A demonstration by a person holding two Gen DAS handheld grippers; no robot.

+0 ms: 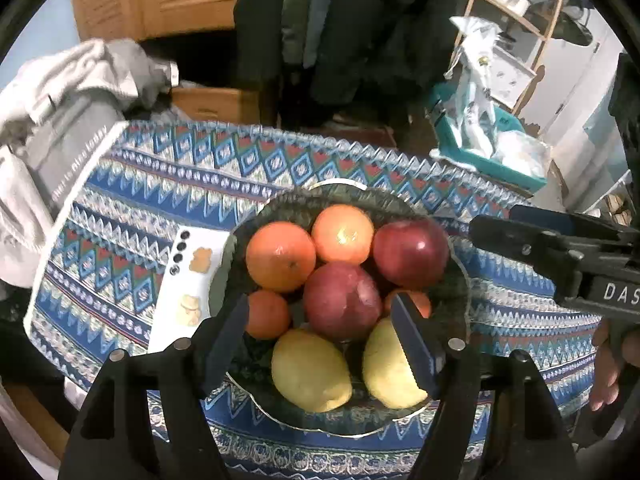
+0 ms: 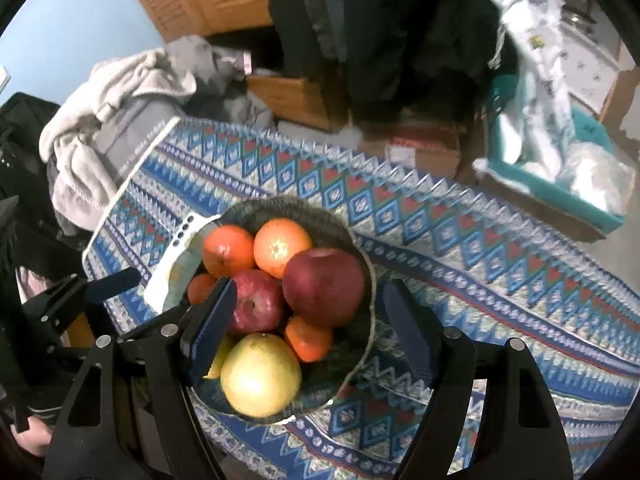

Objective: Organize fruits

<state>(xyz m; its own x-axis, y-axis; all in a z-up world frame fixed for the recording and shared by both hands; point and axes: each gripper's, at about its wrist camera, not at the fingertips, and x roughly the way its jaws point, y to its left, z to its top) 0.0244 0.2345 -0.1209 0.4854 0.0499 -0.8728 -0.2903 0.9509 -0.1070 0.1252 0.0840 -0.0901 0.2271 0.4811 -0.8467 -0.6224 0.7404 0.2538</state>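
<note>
Left gripper [image 1: 324, 336] jaws apart over bowl [image 1: 352, 196], phone [image 1: 180, 292] plainer here

Black gripper frames [image 1: 324, 344], blue ridged fingers [image 1: 416, 348], silver screws

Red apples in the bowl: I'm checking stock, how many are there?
2: one round dark red apple at the bowl's right side, one in the middle. Others may hide underneath.

A dark woven basket [image 1: 280, 204] on the desk [image 1: 132, 184] holds 2 red apples [image 1: 342, 300], 4 oranges [image 1: 280, 256] and 2 yellow pears [image 1: 310, 370], all piled together.
</note>
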